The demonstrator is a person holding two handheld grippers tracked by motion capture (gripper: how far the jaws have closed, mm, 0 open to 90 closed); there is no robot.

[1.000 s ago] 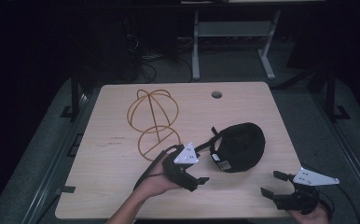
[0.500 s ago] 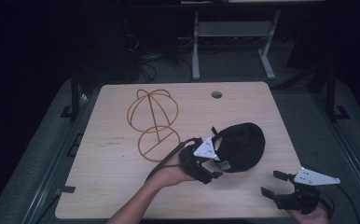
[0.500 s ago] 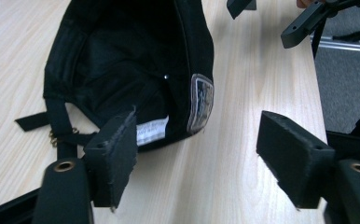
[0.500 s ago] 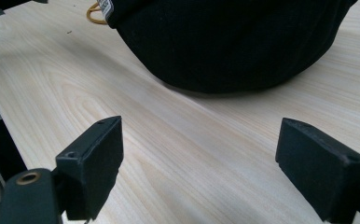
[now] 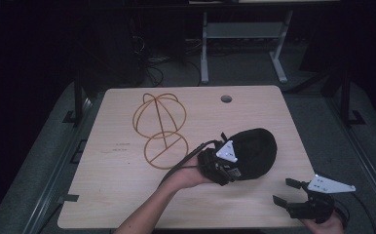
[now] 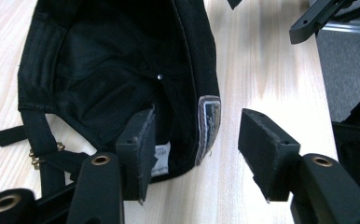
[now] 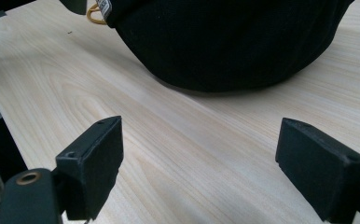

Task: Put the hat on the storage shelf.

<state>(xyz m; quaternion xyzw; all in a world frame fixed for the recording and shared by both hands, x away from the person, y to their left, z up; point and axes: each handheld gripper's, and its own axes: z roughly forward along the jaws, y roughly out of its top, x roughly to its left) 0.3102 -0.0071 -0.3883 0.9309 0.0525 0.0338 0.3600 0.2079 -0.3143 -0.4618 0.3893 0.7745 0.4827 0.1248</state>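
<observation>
1. Wood tabletop [image 5: 127, 195] is carrying a black cap [image 5: 254, 152] right of centre, lying with its opening turned toward the left gripper [image 6: 194, 142].
2. Left gripper's jaws are straddling the cap's rim, one pad inside, one outside on bare wood; they have just been closing, not yet pinching the fabric.
3. Right gripper [image 5: 287, 191] is hovering near the table's front edge, jaws standing wide apart with nothing between them.
4. Wire hat stand [image 5: 159, 127] is lying left of the cap.
</observation>
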